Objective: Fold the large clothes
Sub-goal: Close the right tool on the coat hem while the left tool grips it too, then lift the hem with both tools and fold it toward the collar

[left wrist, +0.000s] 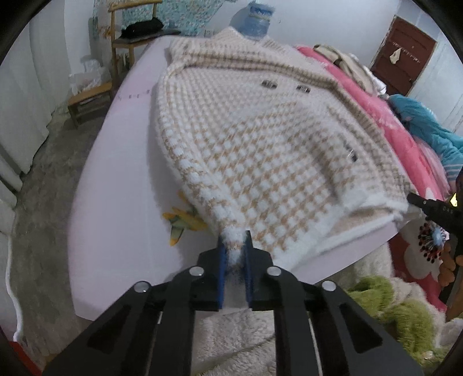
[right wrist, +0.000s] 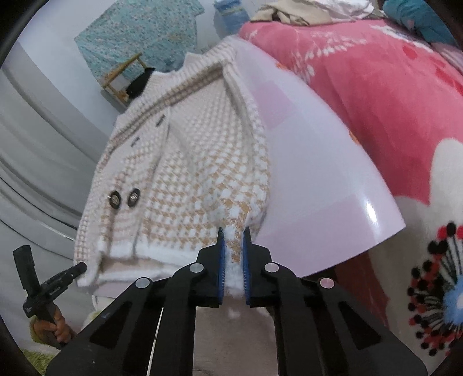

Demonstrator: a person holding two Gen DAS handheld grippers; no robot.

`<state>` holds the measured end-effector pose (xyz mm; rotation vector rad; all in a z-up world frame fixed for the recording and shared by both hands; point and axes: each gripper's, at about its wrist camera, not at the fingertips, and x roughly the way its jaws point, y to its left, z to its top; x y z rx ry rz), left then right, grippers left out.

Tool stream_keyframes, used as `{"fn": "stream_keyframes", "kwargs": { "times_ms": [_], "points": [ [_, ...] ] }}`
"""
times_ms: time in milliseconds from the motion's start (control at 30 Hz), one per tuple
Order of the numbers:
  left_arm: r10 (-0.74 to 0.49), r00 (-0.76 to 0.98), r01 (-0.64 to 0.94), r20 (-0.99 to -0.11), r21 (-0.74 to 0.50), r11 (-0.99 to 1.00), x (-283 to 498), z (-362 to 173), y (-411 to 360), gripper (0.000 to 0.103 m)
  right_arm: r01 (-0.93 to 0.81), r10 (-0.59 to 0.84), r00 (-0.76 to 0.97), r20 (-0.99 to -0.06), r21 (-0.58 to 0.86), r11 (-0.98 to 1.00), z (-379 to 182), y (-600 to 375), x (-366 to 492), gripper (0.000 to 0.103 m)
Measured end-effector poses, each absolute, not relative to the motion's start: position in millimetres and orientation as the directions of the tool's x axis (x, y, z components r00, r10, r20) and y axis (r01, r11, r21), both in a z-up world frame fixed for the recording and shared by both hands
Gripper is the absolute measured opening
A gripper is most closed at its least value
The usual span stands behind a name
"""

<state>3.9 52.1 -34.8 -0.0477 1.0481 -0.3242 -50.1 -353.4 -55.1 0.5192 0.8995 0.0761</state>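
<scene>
A fluffy beige-and-white houndstooth cardigan (left wrist: 254, 138) with dark buttons lies front up on a glossy white table (left wrist: 115, 173). My left gripper (left wrist: 235, 245) is shut on the cardigan's near left hem corner, white fuzz between its blue pads. My right gripper (right wrist: 233, 245) is shut on the cardigan's (right wrist: 188, 173) near right hem corner at the table's (right wrist: 318, 173) front edge. The left gripper (right wrist: 55, 280) shows at the right wrist view's lower left. The right gripper (left wrist: 434, 208) shows at the left wrist view's right edge.
A yellow toy plane (left wrist: 182, 222) lies on the table, partly under the cardigan's left side. A pink flowered blanket (right wrist: 376, 86) with clothes piled on it is to the right. A wooden chair (left wrist: 95, 92) and water bottle (left wrist: 254, 20) stand beyond the table. A green garment (left wrist: 399, 312) lies below.
</scene>
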Motion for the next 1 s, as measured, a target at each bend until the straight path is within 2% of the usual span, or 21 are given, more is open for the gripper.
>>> {"fn": "stream_keyframes", "kwargs": {
  "times_ms": [267,533,833,1000],
  "points": [
    [-0.397,0.528,0.24,-0.751,-0.316,0.918,28.4,8.9,59.1,0.008,0.098,0.305,0.707,-0.638,0.515,0.852,-8.8,-358.2,-41.6,0.007],
    [-0.406,0.602,0.242,-0.687,-0.328,0.913,76.8,37.4,60.3,0.008,0.075,0.283,0.758,-0.588,0.51,0.857,24.3,-352.6,-2.0,0.007],
    [-0.399,0.637,0.209,-0.659,-0.351,0.913,143.2,43.4,72.8,0.008,0.07,0.264,0.792,-0.551,0.512,0.856,40.3,-361.0,58.6,0.007],
    [-0.386,0.632,0.18,-0.672,-0.357,0.916,178.6,34.7,77.1,0.008,0.071,0.274,0.793,-0.545,0.529,0.846,33.6,-368.6,102.6,0.007]
  ]
}}
